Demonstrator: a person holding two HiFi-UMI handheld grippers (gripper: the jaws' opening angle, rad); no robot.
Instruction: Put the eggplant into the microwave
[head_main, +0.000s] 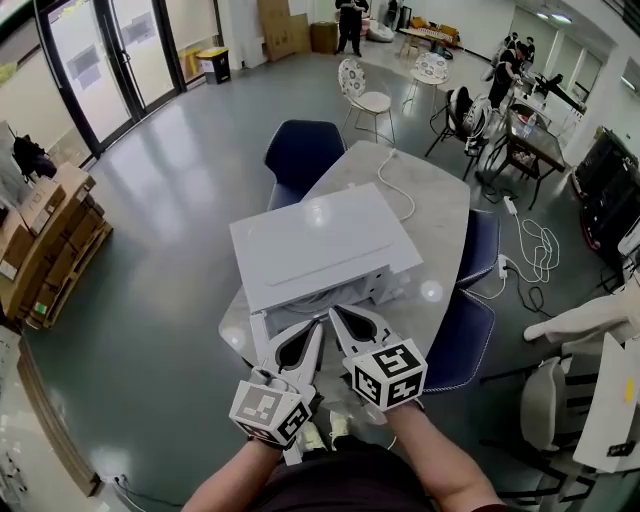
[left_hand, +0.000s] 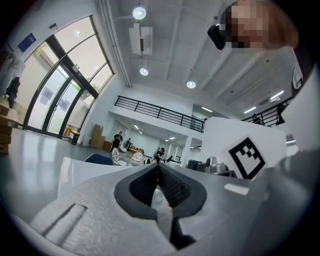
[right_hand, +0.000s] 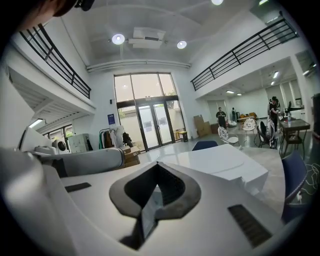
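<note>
Looking down through the head view first, I have the white microwave (head_main: 320, 245) sitting on the pale table (head_main: 440, 215), its front turned toward me, and both grippers held close to the body just short of that front. The left gripper (head_main: 316, 328) and the right gripper (head_main: 335, 312) lie side by side, noses forward and nearly touching each other, forearms tucked in below them. I can find no eggplant on the table, on the microwave or in either tool (some pale scraps under the wrists are too small for me to name), and I can't settle whether the door is open. In the left gripper view the jaws are pressed together at the tip with nothing between them, the tool held about level, and a strip of the microwave's white top (left_hand: 80, 167) shows just beyond the nose. In the right gripper view the jaws are likewise closed on nothing, the nose dipped slightly, with the microwave (right_hand: 220, 162) ahead and to the right. My guess on the eggplant, once I locate it: fairly light, firm but easily bruised, with a glossy skin that will slip under a narrow pinch. I would spread the jaws wide, take it across the thick middle rather than the tapering stem end, and squeeze only enough to stop it rolling.
</note>
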